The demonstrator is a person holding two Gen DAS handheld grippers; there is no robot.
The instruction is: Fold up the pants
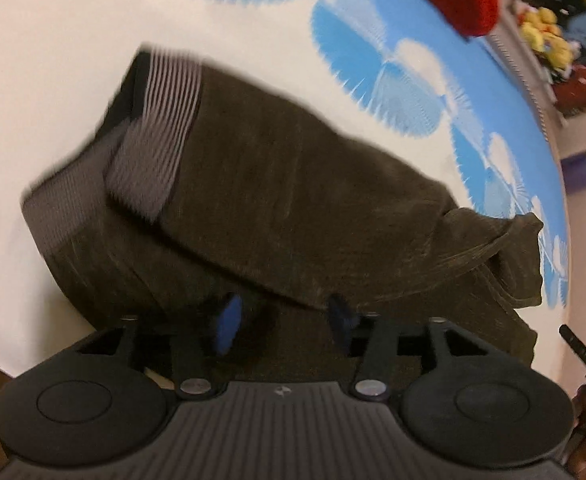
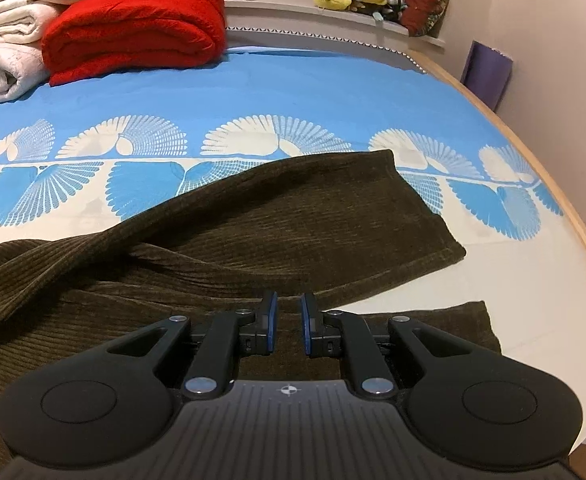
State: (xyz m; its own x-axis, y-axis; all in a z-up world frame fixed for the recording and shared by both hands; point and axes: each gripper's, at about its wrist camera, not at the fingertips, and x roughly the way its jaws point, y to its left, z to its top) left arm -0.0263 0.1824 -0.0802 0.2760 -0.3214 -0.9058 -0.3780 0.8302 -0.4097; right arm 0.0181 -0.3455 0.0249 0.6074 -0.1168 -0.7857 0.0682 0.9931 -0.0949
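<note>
- The pants (image 2: 253,240), dark olive corduroy, lie on a bed sheet (image 2: 293,92) of blue and cream; one leg is laid over the other, its hem towards the far right, so a first lengthwise fold looks done.
- The left gripper (image 1: 283,322) hangs over the waist end, near the grey ribbed waistband (image 1: 161,136), its jaws apart with nothing between them (probably just let go, to leave the cloth lying flat).
- The right gripper (image 2: 289,320) sits low over the near leg, jaws nearly together; whether a pinch of cloth is between them I cannot tell.
- The left wrist view is blurred, so the waist folds are hard to read.
- A red blanket (image 2: 133,28) lies far left, clear of the work.
</note>
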